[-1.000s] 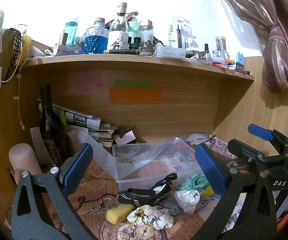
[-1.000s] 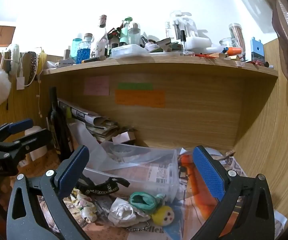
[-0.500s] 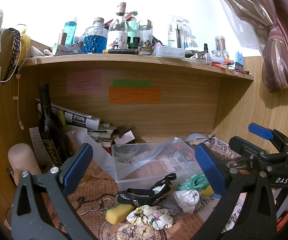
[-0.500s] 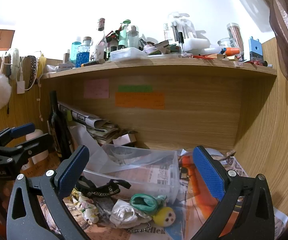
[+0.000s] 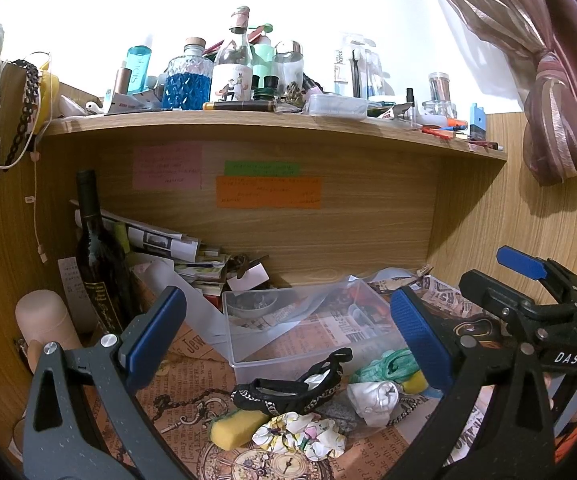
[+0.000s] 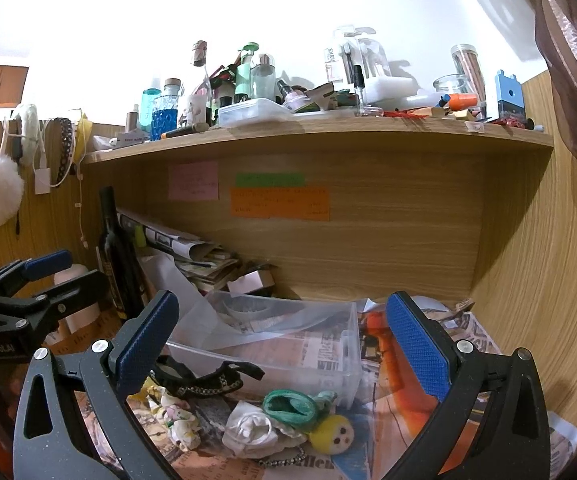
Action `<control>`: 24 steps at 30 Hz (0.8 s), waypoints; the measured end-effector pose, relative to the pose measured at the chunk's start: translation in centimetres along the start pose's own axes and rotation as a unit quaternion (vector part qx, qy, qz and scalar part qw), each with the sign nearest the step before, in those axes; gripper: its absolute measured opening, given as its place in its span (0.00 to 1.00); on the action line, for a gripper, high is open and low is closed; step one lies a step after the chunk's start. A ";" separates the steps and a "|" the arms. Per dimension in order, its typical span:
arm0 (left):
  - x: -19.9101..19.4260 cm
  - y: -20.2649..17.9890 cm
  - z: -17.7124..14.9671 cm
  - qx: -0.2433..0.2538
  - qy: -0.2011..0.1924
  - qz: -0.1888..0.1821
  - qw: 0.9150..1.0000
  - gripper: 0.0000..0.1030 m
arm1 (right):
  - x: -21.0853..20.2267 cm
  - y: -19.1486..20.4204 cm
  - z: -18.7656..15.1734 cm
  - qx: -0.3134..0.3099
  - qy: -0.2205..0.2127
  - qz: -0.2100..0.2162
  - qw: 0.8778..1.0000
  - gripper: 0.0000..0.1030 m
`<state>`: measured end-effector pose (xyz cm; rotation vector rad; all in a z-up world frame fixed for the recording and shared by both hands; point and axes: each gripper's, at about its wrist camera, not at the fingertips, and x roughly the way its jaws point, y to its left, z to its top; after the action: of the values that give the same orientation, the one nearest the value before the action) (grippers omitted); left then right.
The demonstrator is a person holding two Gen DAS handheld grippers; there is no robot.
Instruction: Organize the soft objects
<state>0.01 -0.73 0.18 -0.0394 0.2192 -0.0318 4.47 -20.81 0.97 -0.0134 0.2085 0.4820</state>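
The left gripper (image 5: 288, 332) hangs above the desk (image 5: 192, 364) with its jaws spread wide and nothing between them; neither blue pad touches anything. The right gripper (image 6: 284, 344) is the same: jaws wide apart, empty, clear of the pile below.

The soft objects lie in a loose heap on the newspaper-covered desk, just in front of a clear plastic box (image 5: 308, 320) that stands open-topped near the back panel. In the left view the heap holds a black headband (image 5: 292, 388) draped across the box's front wall, a yellow sponge (image 5: 234, 428), a floral scrunchie (image 5: 300, 434), a white scrunchie (image 5: 372, 398) and a green scrunchie (image 5: 384, 366). In the right view the green scrunchie (image 6: 288, 406) sits against the box's near corner, touching a yellow round toy (image 6: 332, 434) and the white scrunchie (image 6: 250, 428).

A dark wine bottle (image 5: 98, 256) stands upright at the left, with a stack of papers (image 5: 168, 248) leaning behind it. The overhead shelf (image 5: 272, 128) caps the space above, and wooden side walls close it on both sides. Bare desk shows to the right of the box in the right view.
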 end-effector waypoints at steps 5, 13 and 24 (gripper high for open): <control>0.0 -0.1 0.0 0.000 0.000 0.000 1.000 1.00 | -0.1 -0.1 0.0 0.002 -0.003 0.001 1.000 1.00; 0.0 -0.2 0.1 -0.001 0.000 0.000 1.000 1.00 | -0.3 -0.2 0.0 0.010 -0.007 0.004 1.000 1.00; 0.0 -0.3 0.2 -0.001 -0.002 0.001 1.000 1.00 | -0.3 -0.2 0.0 0.011 -0.008 0.006 1.000 1.00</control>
<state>0.02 -1.00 0.38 -0.0406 0.2159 -0.0304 4.32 -21.06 1.03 0.0132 0.1981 0.4913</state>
